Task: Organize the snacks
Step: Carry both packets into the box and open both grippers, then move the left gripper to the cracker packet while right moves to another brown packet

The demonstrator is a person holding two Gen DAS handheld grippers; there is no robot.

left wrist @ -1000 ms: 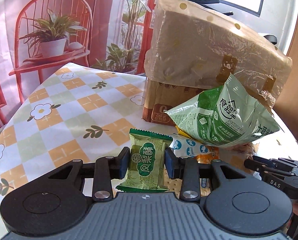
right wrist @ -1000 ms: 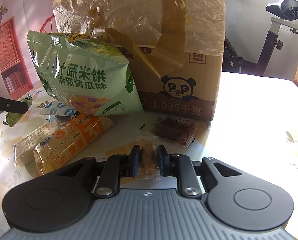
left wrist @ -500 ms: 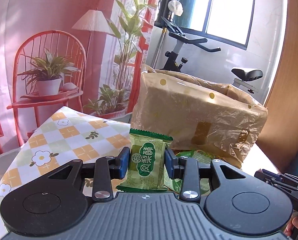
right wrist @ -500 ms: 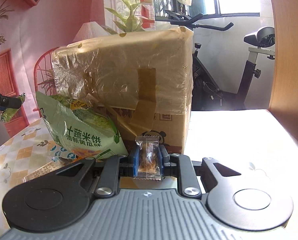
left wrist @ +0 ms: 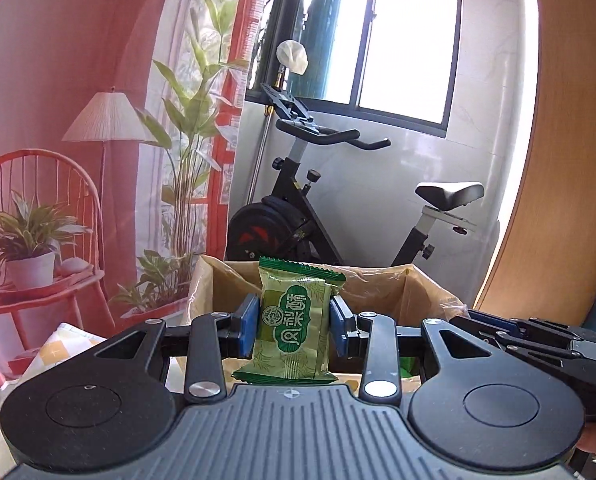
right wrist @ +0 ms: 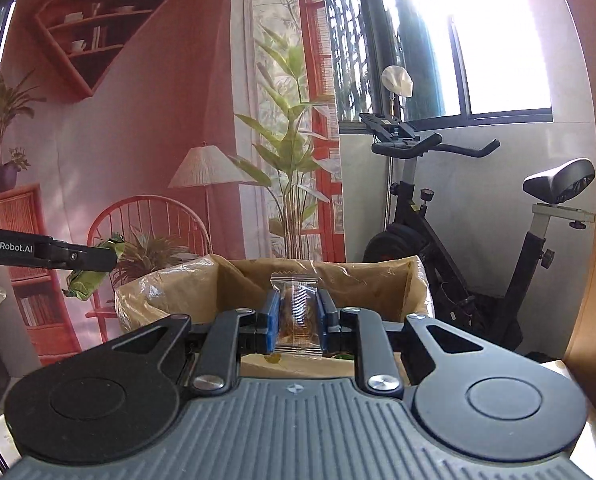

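My left gripper [left wrist: 293, 322] is shut on a small green snack packet [left wrist: 294, 320] and holds it upright at the near rim of the open cardboard box [left wrist: 417, 292]. My right gripper [right wrist: 296, 322] is shut on a small clear-wrapped snack [right wrist: 296, 316], held upright at the same box's [right wrist: 377, 280] near rim. The box is lined with plastic film and its inside is mostly hidden. The left gripper with its green packet [right wrist: 84, 276] shows at the left of the right wrist view. The right gripper's arm [left wrist: 537, 336] shows at the right of the left wrist view.
A checked floral tablecloth [left wrist: 66, 344] shows at lower left under the left gripper. An exercise bike [left wrist: 317, 208] stands behind the box by the window. A wooden panel [left wrist: 557, 200] rises at the right. A printed backdrop with a red chair [left wrist: 38, 208] hangs on the left.
Both grippers have risen from the table with their snacks, up past the side of the box to its open top. The snacks on the table have dropped out of view.
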